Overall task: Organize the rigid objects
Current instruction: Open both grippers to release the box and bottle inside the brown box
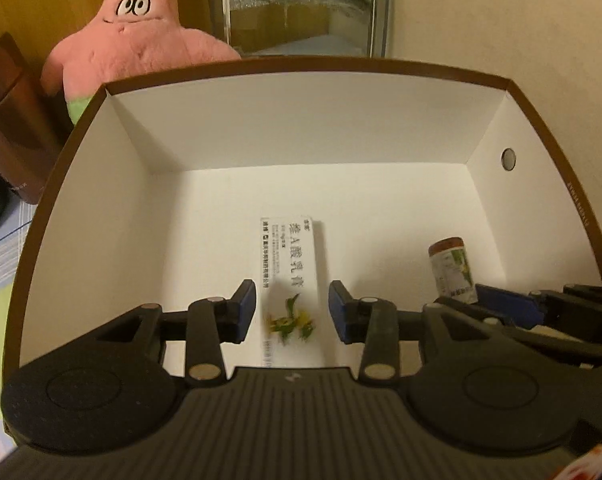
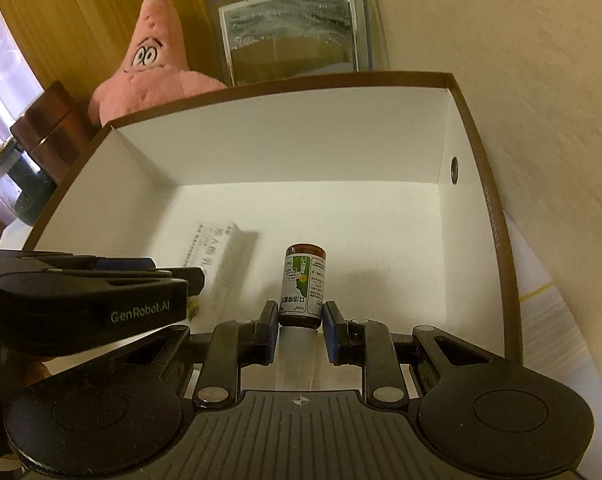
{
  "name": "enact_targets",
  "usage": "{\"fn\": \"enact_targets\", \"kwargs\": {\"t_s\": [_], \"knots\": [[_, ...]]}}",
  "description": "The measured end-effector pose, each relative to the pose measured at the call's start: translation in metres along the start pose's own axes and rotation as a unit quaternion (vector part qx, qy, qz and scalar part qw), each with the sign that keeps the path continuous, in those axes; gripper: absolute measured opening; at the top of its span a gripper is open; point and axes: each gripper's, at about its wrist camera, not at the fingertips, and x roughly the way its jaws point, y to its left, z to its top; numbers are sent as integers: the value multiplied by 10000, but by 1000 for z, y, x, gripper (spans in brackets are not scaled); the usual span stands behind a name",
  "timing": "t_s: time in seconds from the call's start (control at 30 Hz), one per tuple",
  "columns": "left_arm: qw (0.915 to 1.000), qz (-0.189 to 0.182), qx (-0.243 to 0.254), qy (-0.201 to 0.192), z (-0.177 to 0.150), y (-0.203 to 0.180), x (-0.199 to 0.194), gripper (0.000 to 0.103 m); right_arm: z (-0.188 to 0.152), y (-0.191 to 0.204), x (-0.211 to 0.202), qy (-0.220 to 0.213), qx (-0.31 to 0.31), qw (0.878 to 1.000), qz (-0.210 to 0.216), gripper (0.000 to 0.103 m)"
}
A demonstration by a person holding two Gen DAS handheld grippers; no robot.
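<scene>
**Two items going into the brown-rimmed box**

Both grippers are reaching down into the open box (image 1: 521, 96), white inside, and this looks like the placing step.

On the left, the left gripper (image 1: 293, 312) is standing with its fingers spread either side of a white medicine carton (image 1: 291, 268). The carton is lying flat on the box floor near the middle, and there are visible gaps between it and both blue pads (image 1: 247, 310), so it is judged released, not pinched. Next, this hand needs to be lifting straight out without dragging the carton.

To the right, the right gripper (image 2: 300, 330) is pinching a small brown bottle (image 2: 304, 284) at its lower end, pads pressed close against it. The bottle is pointing away from the camera, over the floor on the right side of the box. Whether it is already resting on the floor cannot be told. The next move calls for setting it down, then easing the fingers apart.

The bottle's near end is hidden between the pads, and its label print is too small to read. The carton's near end is blurred, and the left gripper is covering part of it in the right wrist view.
</scene>
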Motion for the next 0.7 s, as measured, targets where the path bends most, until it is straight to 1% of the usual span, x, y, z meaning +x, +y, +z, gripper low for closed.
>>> {"fn": "enact_targets", "kwargs": {"t_s": [0.03, 0.07, 0.17, 0.23, 0.33, 0.4, 0.53, 0.7], "knots": [[10000, 11, 1, 8, 0, 0, 1, 44, 0, 0, 1, 30, 0, 10000, -9, 20], [10000, 26, -5, 1, 0, 1, 0, 47, 0, 0, 2, 51, -3, 10000, -14, 20], [10000, 30, -16, 1, 1, 1, -2, 49, -1, 0, 2, -5, -33, 10000, -10, 20], [10000, 24, -21, -16, 1, 2, -5, 51, 0, 2, 1, -39, -102, 9999, -100, 21], [10000, 22, -19, -30, 2, 3, -9, 52, 3, 2, 0, -76, -72, 9999, -11, 33], [10000, -7, -17, -56, 1, 5, -14, 52, 3, 2, -5, -165, -6, 9999, -4, 38], [9998, -78, -14, -196, -5, 11, -27, 52, 1, 4, -19, -377, 22, 9993, 24, 41], [9987, -136, -19, -490, -17, 23, -58, 52, -6, 5, -41, -611, 166, 9980, 84, 48]]}}
